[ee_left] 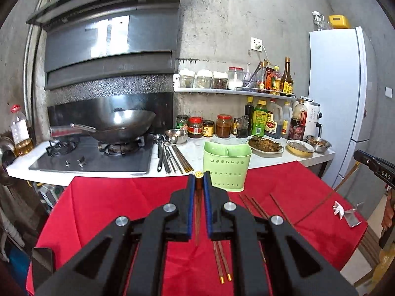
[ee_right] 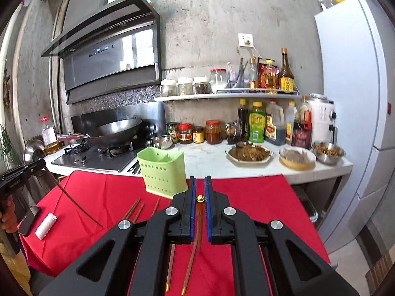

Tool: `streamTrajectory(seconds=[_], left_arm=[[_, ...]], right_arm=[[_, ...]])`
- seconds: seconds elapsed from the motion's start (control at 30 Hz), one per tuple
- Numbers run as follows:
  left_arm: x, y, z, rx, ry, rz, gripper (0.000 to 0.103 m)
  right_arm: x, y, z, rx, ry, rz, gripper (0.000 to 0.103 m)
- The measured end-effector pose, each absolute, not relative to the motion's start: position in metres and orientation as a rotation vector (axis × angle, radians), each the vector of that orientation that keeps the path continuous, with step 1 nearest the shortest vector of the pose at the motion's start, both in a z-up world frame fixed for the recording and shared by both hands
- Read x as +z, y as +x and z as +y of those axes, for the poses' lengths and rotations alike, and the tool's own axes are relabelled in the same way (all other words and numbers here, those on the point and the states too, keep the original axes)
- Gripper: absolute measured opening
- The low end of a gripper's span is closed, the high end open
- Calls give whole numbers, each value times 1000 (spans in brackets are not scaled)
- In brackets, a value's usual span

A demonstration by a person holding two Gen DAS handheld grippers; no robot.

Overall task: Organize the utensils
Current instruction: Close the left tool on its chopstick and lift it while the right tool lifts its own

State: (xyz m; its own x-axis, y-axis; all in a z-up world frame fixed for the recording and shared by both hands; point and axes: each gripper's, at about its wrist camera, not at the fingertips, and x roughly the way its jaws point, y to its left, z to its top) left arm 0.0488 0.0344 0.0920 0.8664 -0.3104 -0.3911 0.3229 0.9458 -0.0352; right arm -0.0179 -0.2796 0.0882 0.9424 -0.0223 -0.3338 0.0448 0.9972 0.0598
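Note:
My left gripper (ee_left: 199, 175) is shut on a brown chopstick (ee_left: 198, 212), gold cap up, held above the red cloth just left of the green utensil holder (ee_left: 227, 166). My right gripper (ee_right: 200, 181) is shut on another brown chopstick (ee_right: 200, 199), raised in front of the holder (ee_right: 161, 171). Loose chopsticks (ee_left: 256, 207) lie on the cloth beside and under the grippers, also in the right wrist view (ee_right: 134, 208). The left gripper with its chopstick shows at the left edge of the right wrist view (ee_right: 22, 172).
The red-clothed table (ee_left: 111, 204) abuts a white counter with a stove and wok (ee_left: 121, 125), metal utensils (ee_left: 170, 157), jars, bottles and food dishes (ee_left: 265, 145). A white roll (ee_right: 45, 225) and a phone (ee_right: 28, 222) lie at the cloth's left. A fridge (ee_left: 338, 93) stands right.

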Motion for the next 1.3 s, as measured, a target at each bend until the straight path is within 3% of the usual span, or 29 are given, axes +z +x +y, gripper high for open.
streamTrajectory(seconds=[0.4,0.63,0.77,1.0,1.3], left_arm=[[91,79,22,-371,62,464,7],[48,91,11,-345,111,607,7],[40,87,11,-339,123,600,7],[75,102,13,-332,67,471,7],[146,195,-35,-409,41,332,7]], right_arm=[[81,28,-284,-47,32,390,8],[46,32,-276,-42,4,478,8],[47,28,-270,-50,-19,469,7],[82,53,-260,-9,-33,376,6],[150,135,-228,76,-33,164,7]])
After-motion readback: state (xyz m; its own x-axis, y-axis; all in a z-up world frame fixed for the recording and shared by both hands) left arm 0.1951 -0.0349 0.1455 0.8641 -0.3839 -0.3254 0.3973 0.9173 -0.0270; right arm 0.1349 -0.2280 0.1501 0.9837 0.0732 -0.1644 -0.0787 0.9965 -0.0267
